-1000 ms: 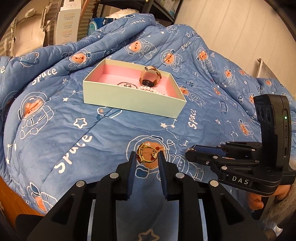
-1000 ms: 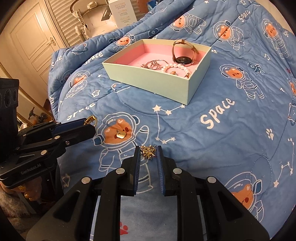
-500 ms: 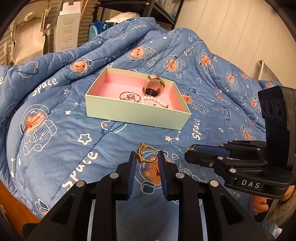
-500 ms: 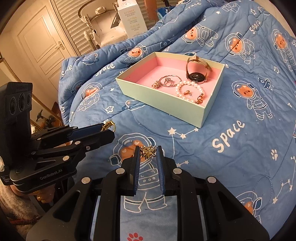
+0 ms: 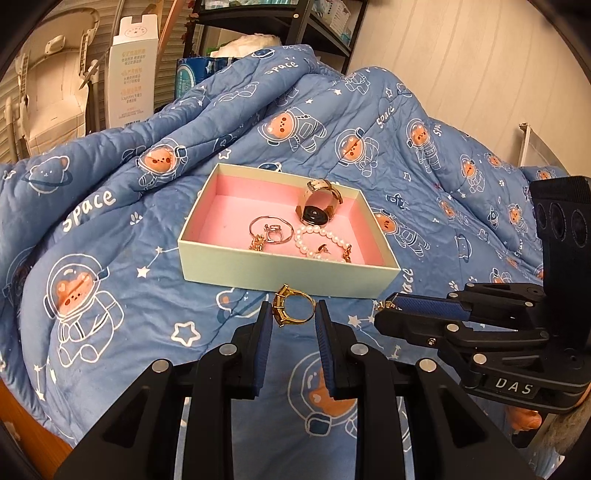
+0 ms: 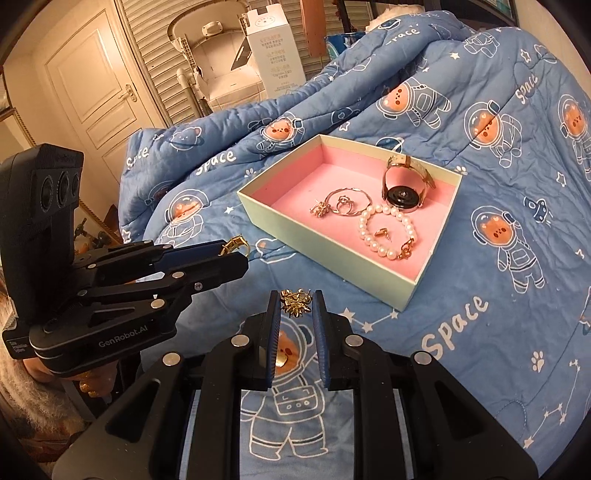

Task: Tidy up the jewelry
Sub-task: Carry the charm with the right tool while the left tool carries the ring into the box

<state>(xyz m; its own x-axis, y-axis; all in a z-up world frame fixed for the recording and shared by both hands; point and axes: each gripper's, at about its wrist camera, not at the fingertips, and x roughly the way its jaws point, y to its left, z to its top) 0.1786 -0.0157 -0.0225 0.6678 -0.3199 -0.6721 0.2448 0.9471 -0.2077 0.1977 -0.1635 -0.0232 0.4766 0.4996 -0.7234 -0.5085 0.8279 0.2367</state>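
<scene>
My left gripper [image 5: 293,314] is shut on a gold ring [image 5: 293,307], held in the air just short of the near wall of a pale green box with pink lining [image 5: 288,276]. My right gripper [image 6: 295,304] is shut on a small gold star-shaped charm [image 6: 295,302], also lifted above the quilt. Inside the box [image 6: 332,254] lie a watch [image 6: 404,184], a pearl bracelet [image 6: 386,230], thin hoop rings [image 6: 345,204] and a small earring [image 6: 380,232]. A small gold piece [image 6: 281,360] rests on the quilt between the right fingers. Each gripper shows in the other's view, the right one [image 5: 388,305] and the left one [image 6: 234,246].
A blue astronaut-bear quilt [image 5: 110,221] covers the bed and rises into a fold behind the box. A white carton [image 5: 129,74] and shelving [image 5: 280,22] stand behind it; a door [image 6: 96,92] is at left. A person's hand [image 6: 55,373] holds the left gripper.
Both grippers have risen and moved toward the box with their pieces still held. The box looks closer and more of its inside shows.
</scene>
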